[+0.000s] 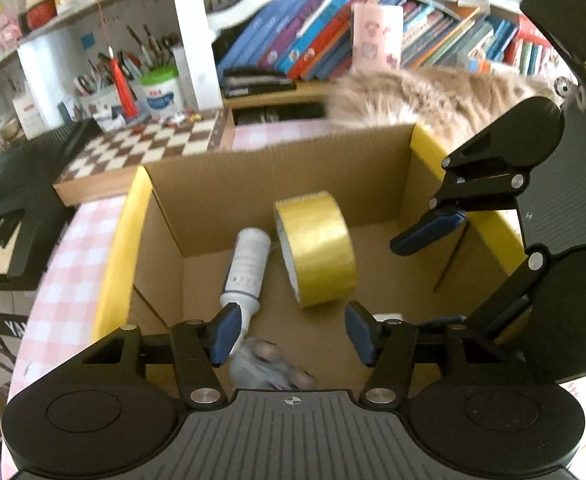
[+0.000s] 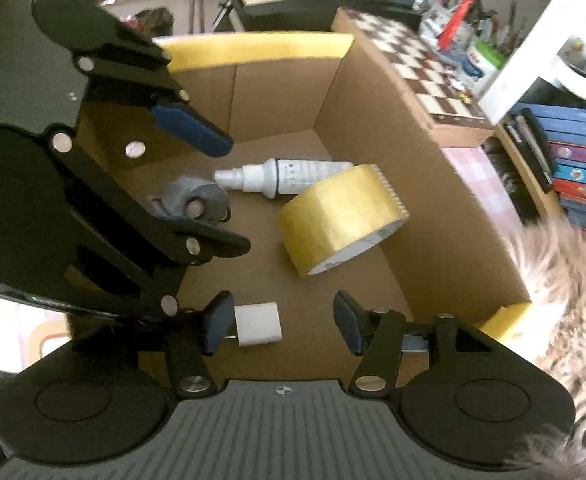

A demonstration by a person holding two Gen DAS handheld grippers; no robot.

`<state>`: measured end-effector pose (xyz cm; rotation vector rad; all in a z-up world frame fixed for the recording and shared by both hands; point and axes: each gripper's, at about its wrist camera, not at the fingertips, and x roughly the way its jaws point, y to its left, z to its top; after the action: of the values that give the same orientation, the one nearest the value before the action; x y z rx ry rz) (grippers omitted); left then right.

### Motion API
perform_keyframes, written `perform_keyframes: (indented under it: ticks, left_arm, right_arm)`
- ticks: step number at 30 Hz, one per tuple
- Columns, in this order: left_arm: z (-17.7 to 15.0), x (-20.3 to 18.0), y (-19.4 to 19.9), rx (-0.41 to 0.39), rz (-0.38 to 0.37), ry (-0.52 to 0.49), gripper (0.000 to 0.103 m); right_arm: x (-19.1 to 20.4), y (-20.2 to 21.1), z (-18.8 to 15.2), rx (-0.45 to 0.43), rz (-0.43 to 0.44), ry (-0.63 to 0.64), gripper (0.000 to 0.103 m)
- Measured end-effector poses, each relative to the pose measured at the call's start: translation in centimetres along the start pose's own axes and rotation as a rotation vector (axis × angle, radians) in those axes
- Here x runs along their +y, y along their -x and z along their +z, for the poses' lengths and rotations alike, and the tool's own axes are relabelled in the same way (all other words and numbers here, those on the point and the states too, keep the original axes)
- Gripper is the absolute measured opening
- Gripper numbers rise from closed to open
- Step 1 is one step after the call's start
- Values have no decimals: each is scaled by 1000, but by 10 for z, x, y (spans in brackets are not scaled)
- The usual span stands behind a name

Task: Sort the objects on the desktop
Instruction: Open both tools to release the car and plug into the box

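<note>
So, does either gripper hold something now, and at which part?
Nothing is held. The left gripper and right gripper both stand open above the brown cardboard box; the small white charger block lies loose.

One tape roll point(image 2: 341, 216), one spray bottle point(image 2: 281, 178), one charger point(image 2: 259, 324), perhaps one toy mouse point(image 2: 193, 200).

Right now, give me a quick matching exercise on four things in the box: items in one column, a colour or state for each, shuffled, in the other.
Items:
1. tape roll
2. spray bottle
3. charger
4. toy mouse

Descriptions:
A. grey, fuzzy
B. white cube beside a right gripper finger
C. yellow, propped on its edge
D. white, lying on its side

Pairs: 1-C, 2-D, 3-B, 4-A
</note>
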<state>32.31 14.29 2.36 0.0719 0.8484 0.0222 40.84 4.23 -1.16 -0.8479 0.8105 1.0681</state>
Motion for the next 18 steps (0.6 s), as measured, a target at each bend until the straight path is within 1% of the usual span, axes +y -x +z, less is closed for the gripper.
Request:
perform_keyframes:
  ticks: [9, 13, 14, 15, 16, 18]
  left_arm:
    - [1, -5, 43, -134, -2, -3, 65]
    - [-6, -10, 62, -182, -13, -10, 66]
    - [-8, -11, 67, -195, -12, -11, 67]
    - [-10, -13, 72, -209, -10, -12, 74]
    - [-11, -14, 77, -224, -4, -11, 76]
    - [-15, -17, 87, -258, 7, -16, 78]
  right_arm:
    - [1, 45, -11, -126, -43, -96, 55]
    - [9, 66, -22, -188, -98, -152, 54]
    - [12, 70, -25, -199, -111, -163, 54]
    - [16, 75, -28, -212, -124, -175, 54]
    - [20, 80, -31, -225, -138, -187, 54]
    - [27, 89, -36, -247, -167, -208, 54]
